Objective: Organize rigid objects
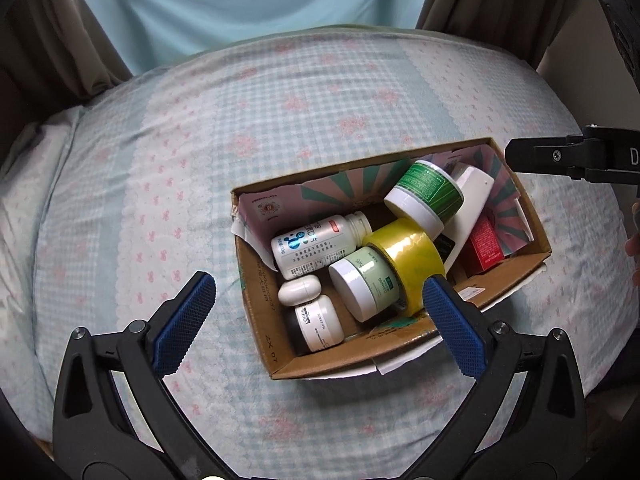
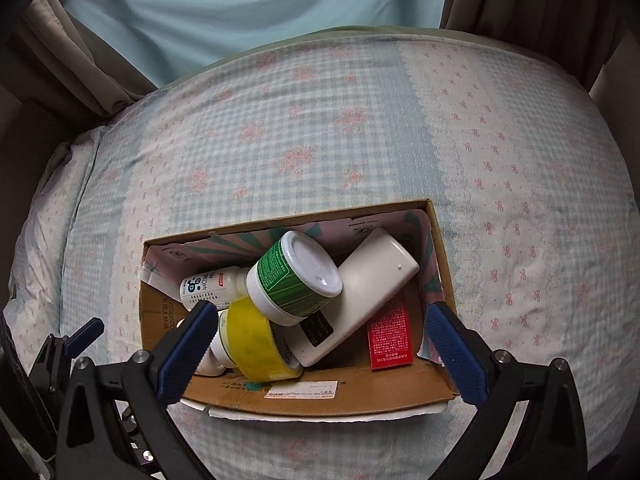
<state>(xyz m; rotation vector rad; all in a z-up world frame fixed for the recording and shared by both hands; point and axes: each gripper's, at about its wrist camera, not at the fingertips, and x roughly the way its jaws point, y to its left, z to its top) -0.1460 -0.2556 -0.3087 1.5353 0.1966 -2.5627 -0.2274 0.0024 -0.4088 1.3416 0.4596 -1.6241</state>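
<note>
A cardboard box sits open-topped on a bed covered in a pale blue checked sheet with pink flowers; its inner flaps carry a teal-and-pink striped print, and a white label is stuck to its near wall.

Contents, taking the box as landmark — all loose and overlapping:
- A white tube lies slanted toward the box's right end, one end propped up.
- A white bottle with blue print lies on its side by the left wall.
- A green-labelled jar with white lid rests tilted on top of the heap, mid-box.
- A roll of yellow tape stands on edge at the centre.
- A pale green jar lies on its side, touching the tape.
- A red carton lies in the right corner.
- A small white jar sits in the near left corner, with a white oval case just beside it.

The left gripper hangs above the box, jaws spread wide and empty. The right gripper — likewise spread, holding nothing.
</note>
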